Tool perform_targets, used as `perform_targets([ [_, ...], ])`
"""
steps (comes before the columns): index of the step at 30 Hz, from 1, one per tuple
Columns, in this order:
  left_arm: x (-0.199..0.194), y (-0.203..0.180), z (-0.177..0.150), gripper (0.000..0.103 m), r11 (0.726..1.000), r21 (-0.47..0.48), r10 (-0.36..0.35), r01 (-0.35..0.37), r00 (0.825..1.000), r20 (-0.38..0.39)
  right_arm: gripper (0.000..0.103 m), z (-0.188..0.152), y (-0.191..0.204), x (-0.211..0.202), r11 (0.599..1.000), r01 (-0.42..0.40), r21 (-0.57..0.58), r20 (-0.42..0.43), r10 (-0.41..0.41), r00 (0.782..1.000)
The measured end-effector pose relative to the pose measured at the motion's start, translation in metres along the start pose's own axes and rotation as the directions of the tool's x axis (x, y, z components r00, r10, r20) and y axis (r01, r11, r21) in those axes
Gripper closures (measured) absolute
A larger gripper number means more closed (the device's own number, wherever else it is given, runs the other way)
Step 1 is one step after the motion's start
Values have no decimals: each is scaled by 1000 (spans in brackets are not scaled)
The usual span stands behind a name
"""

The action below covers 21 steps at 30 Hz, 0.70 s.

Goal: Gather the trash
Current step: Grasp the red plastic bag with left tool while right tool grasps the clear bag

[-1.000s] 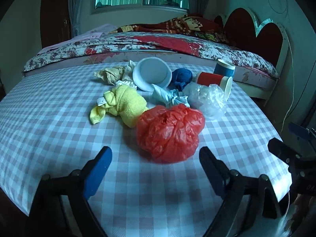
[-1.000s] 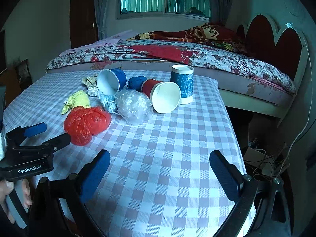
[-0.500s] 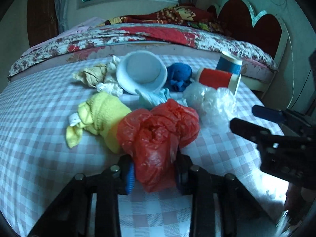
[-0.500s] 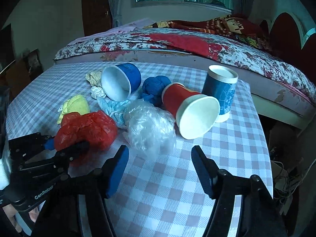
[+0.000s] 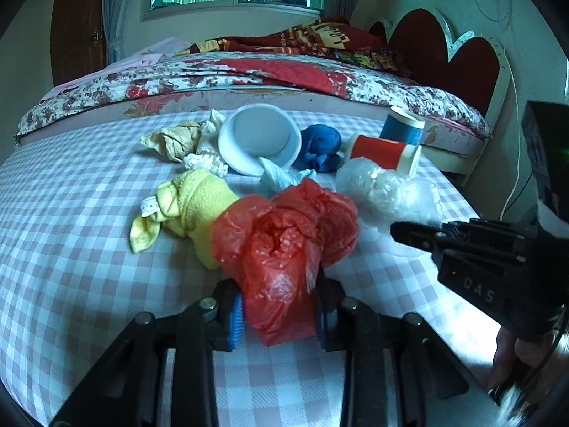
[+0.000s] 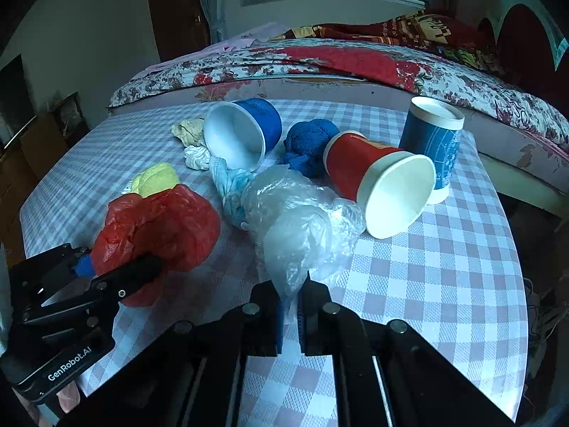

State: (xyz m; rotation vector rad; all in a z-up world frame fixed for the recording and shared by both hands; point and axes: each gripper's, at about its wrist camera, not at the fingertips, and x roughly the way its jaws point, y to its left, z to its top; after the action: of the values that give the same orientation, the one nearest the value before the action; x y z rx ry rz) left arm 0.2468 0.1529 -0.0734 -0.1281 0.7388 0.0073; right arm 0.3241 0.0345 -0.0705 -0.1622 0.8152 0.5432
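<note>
round table (image 5: 89, 235) in a pink-and-white check cloth, set against a bed (image 5: 249, 74); the trash lies heaped toward the bed side, while bare cloth runs free along the near rim and the right rim (image 6: 473, 284), where the table drops to the floor. left gripper (image 5: 279, 311) clenched on the red plastic bag (image 5: 284, 245), which lies against a knotted yellow cloth (image 5: 192, 210). right gripper (image 6: 291, 315) pinching the near tail of the clear plastic bag (image 6: 302, 235), its jaws nearly meeting on the film. behind these: a tipped blue paper cup (image 6: 245, 135), a blue cloth ball (image 6: 309, 146), a tipped red paper cup (image 6: 380, 178) and an upright blue paper cup (image 6: 434, 142) close to the far right edge. the pale crumpled scraps (image 5: 177, 138) at the far left are possibly paper or cloth. compared with one second ago, both grippers stood wide and empty short of the heap; the right jaws have just been closing on the clear bag.
</note>
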Motion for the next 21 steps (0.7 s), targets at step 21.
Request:
perform_targets([
  [21,-69,-47,-31,72,997,70,-23,15,994,110,97,-59,-18,-118,993,110,37,161,-115,980],
])
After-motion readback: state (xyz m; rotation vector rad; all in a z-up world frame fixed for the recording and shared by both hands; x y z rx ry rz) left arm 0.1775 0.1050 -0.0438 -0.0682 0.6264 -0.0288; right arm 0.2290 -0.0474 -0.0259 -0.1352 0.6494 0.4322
